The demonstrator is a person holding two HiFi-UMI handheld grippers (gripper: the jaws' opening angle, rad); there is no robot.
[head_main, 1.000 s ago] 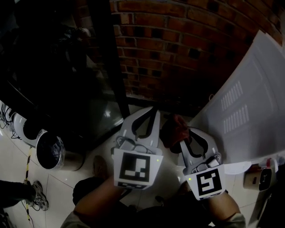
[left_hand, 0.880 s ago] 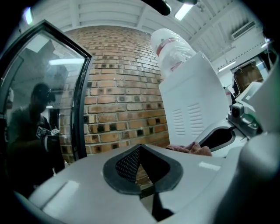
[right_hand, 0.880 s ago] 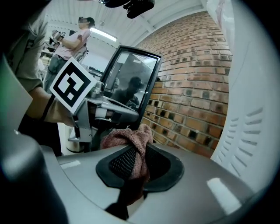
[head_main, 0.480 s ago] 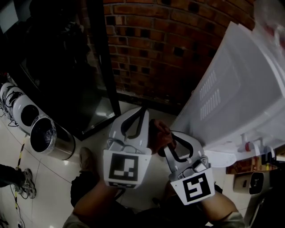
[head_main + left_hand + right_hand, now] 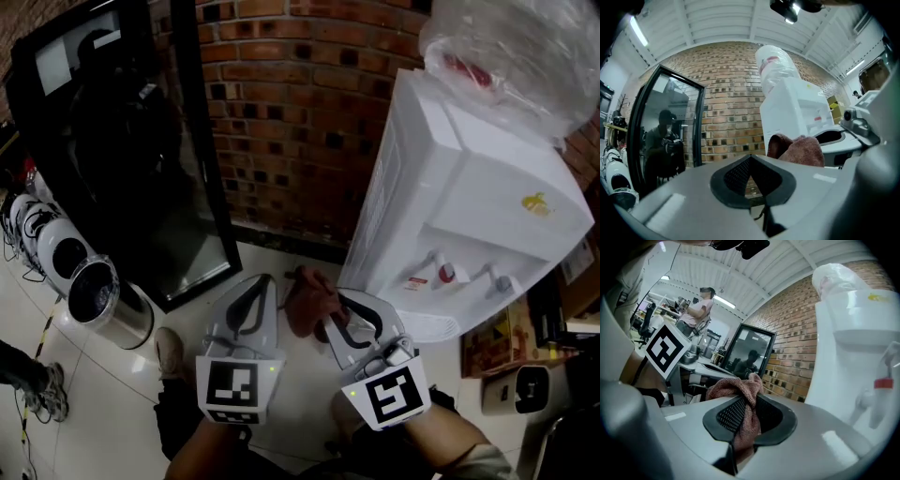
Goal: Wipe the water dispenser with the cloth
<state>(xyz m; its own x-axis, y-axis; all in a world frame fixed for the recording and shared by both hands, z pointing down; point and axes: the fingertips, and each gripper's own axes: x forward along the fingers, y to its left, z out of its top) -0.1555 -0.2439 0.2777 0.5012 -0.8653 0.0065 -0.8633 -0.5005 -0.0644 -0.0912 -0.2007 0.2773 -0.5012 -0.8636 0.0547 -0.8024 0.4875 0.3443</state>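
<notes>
Brick wall [image 5: 281, 112] backs the scene, and against it stands the white water dispenser [image 5: 450, 206], with a plastic-wrapped bottle [image 5: 506, 47] on top. We judge the task barely begun. The reddish cloth [image 5: 736, 387] is secured, pinched between the pads of the right gripper [image 5: 743, 425], which is clenched on it. It sits just left of the dispenser's lower body, near the casing but not touching it. The left gripper [image 5: 752, 180], further left of the dispenser, has its jaws together with nothing between them. We can make out no sign of wiping on any panel, so the top, the front, the taps and the drip tray [image 5: 441, 326] all seem left to do. Little writing can be read. A yellow logo [image 5: 534, 202] marks the dispenser's upper front, a small sticker [image 5: 417, 279] sits beside the red-tabbed tap [image 5: 447, 274], and a red label [image 5: 466, 71] shows under the bottle's wrap, all too small for us to read. Each gripper's cube [image 5: 392, 398] carries only a black-and-white square marker, no text.
</notes>
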